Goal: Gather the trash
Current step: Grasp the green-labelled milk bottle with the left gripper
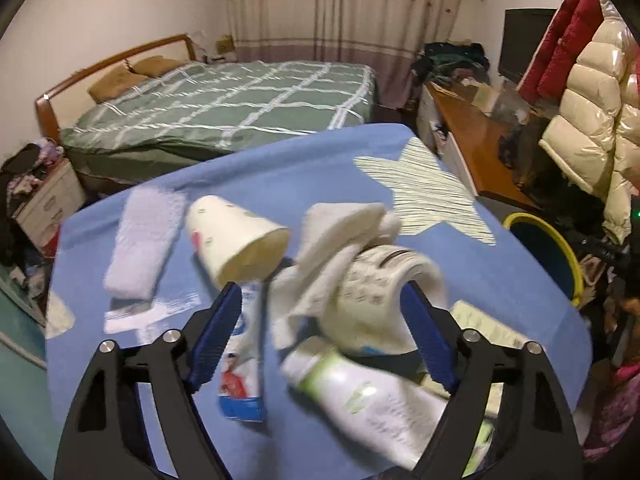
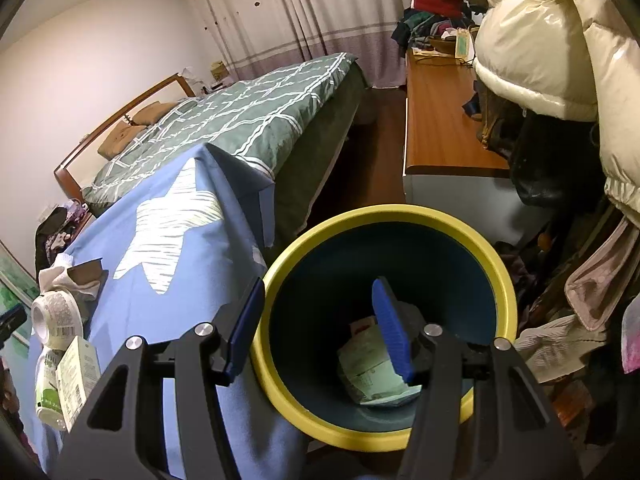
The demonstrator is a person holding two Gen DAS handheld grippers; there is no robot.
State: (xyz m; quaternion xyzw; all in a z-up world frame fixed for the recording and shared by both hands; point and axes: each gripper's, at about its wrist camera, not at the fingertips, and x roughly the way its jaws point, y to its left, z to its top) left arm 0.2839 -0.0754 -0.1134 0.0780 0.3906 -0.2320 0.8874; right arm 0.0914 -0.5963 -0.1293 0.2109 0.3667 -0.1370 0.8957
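Note:
My left gripper (image 1: 320, 332) is open above the blue-clothed table (image 1: 328, 168), its jaws on either side of a crumpled white tissue (image 1: 340, 256) and a printed white cup (image 1: 376, 300) lying on its side. A white and green tube (image 1: 372, 404), a blue and white packet (image 1: 240, 372), a paper cup (image 1: 236, 240) and a white folded towel (image 1: 144, 244) lie around it. My right gripper (image 2: 320, 332) is open and empty over the yellow-rimmed bin (image 2: 505, 292), which holds a pale green wrapper (image 2: 368, 368).
The bin also shows at the table's right edge in the left wrist view (image 1: 568, 256). A bed (image 1: 224, 108) with a green quilt stands beyond the table. A wooden desk (image 2: 444, 120) and hanging puffer coats (image 2: 560, 40) are at the right.

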